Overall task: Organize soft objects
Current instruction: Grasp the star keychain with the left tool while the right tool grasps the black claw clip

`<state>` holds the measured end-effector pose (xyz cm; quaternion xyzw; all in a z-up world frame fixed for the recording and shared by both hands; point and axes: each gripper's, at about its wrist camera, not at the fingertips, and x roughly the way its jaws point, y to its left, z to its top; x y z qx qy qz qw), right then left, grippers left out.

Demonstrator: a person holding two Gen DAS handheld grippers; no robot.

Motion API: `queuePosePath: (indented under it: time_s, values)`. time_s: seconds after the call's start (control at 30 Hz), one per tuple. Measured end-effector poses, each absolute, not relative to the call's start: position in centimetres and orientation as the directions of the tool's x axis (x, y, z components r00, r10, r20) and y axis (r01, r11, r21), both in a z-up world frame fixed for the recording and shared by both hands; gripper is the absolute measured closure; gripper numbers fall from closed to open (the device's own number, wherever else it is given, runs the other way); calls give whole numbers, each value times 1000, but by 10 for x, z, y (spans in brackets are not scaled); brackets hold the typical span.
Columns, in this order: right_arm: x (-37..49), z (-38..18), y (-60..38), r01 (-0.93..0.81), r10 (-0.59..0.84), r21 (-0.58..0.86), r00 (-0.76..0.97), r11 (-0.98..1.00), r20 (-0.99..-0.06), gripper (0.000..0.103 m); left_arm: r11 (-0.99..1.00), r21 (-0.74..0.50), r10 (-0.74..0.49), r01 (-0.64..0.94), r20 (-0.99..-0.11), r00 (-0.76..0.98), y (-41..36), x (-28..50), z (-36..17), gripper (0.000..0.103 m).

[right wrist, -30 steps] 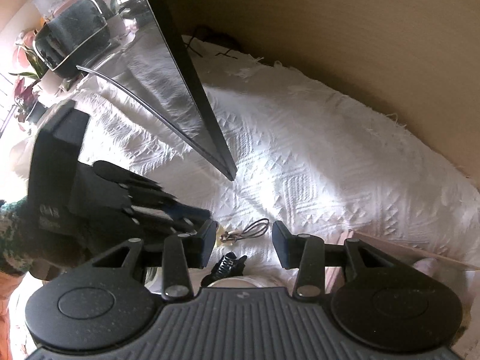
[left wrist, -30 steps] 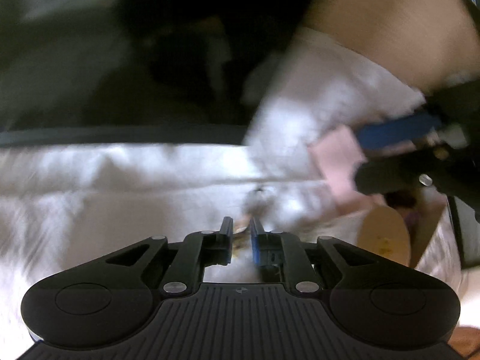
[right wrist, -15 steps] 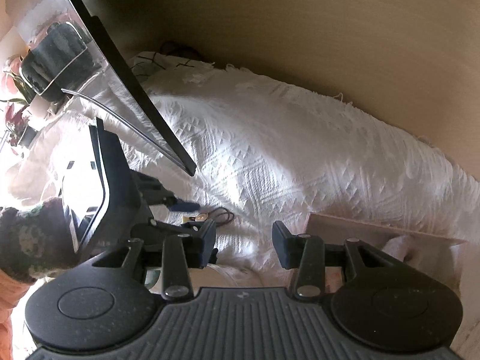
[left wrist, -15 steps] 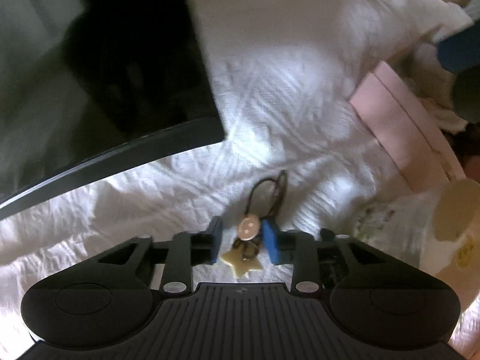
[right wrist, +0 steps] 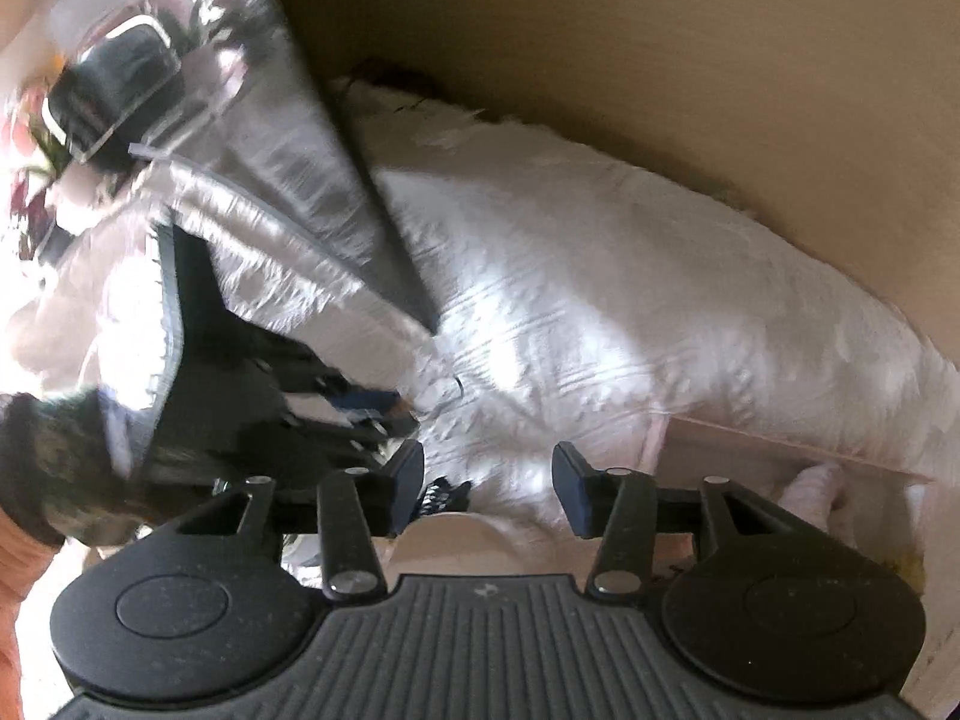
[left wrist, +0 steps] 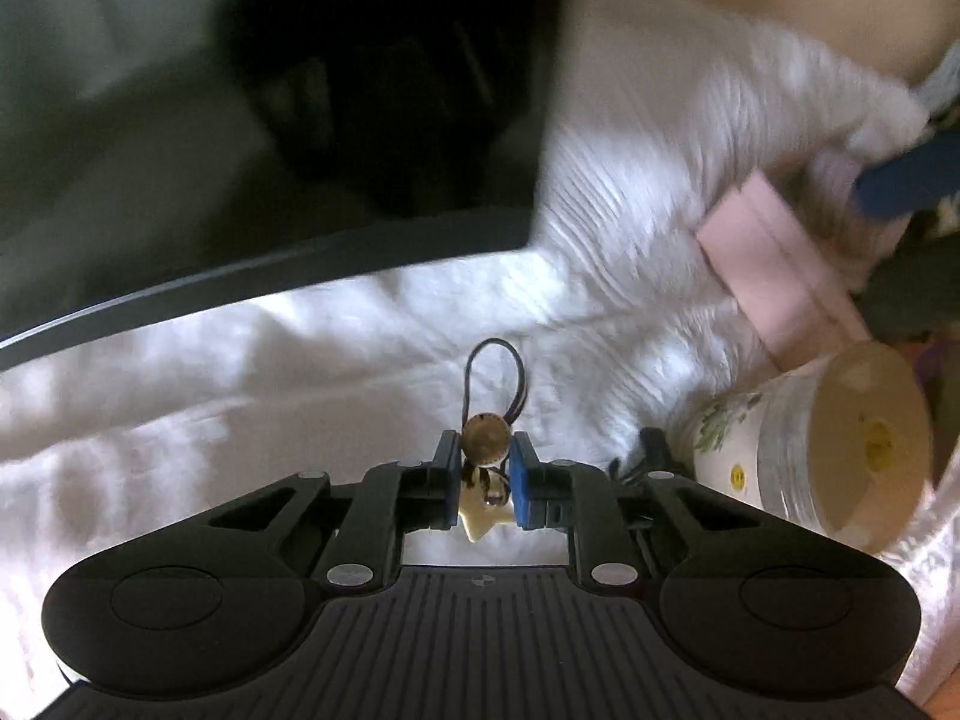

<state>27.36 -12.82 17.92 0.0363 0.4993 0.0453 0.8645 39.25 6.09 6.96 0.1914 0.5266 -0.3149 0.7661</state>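
A dark elastic hair tie [left wrist: 492, 372] with a round brown button and a cream star charm [left wrist: 480, 521] lies on the white textured cloth [left wrist: 336, 384]. My left gripper [left wrist: 485, 461] is closing on it, and its blue pads press on the button from both sides. In the right wrist view the left gripper [right wrist: 384, 414] shows blurred at centre left. My right gripper [right wrist: 487, 474] hangs over the cloth with its jaws opening and nothing between them. A small black tie [right wrist: 445, 493] lies just below its left finger.
A black screen [left wrist: 312, 120] leans over the cloth at the back left. To the right lie a pink box [left wrist: 774, 276] and a floral cylinder container [left wrist: 840, 450] on its side. A wooden wall [right wrist: 660, 60] bounds the cloth. A sleeve [right wrist: 54, 462] shows at left.
Half a second ago the left jaws stood wider around the hair tie's charms; now they have narrowed onto the button. The right jaws have spread a little and its view has shifted.
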Motion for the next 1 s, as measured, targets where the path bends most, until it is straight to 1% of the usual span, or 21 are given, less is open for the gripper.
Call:
queuePosePath:
  time_s: [0.1,0.17,0.27,0.37,0.5,0.57,0.67,0.77,0.87,0.9,0.97,1.0]
  values:
    - [289,167,-100,-81,95,67,429,994,-898,51,779,-64,-339,623,-880,333,106,392,98,83]
    - [300,153,-82,-111,75,36,369,993,-926,50,814,-96,-374,574,-841,391,140,386,112,83]
    - [315,123,-52,-158,4,-42,278,986,-961,50,847,-144,-400,512,-806,436,180,364,117,83]
    - [328,96,-31,-191,-74,-117,220,974,-973,48,868,-181,-403,463,-802,441,206,348,107,83]
    - [343,65,-16,-206,-147,-176,147,963,-978,48,886,-223,-400,407,-813,424,233,326,89,83]
    - [347,63,-15,-197,-135,-160,135,967,-982,48,894,-239,-397,380,-814,423,244,319,82,83]
    - [351,63,-14,-191,-161,-185,134,964,-978,48,901,-263,-399,345,-814,421,257,311,67,83]
    - [349,61,-19,-148,-206,-228,149,962,-967,48,903,-301,-413,308,-806,424,265,302,67,83]
    - [348,57,-20,-166,-175,-195,126,967,-976,49,901,-318,-422,294,-798,430,265,294,68,83]
    - [348,54,-17,-179,-179,-199,122,963,-976,50,902,-320,-422,291,-796,434,262,291,67,83]
    - [348,49,-12,-214,-192,-215,124,953,-974,66,901,-319,-422,292,-797,432,260,285,68,83]
    - [346,46,-7,-219,-201,-225,128,950,-971,66,903,-314,-418,295,-800,430,260,281,67,83]
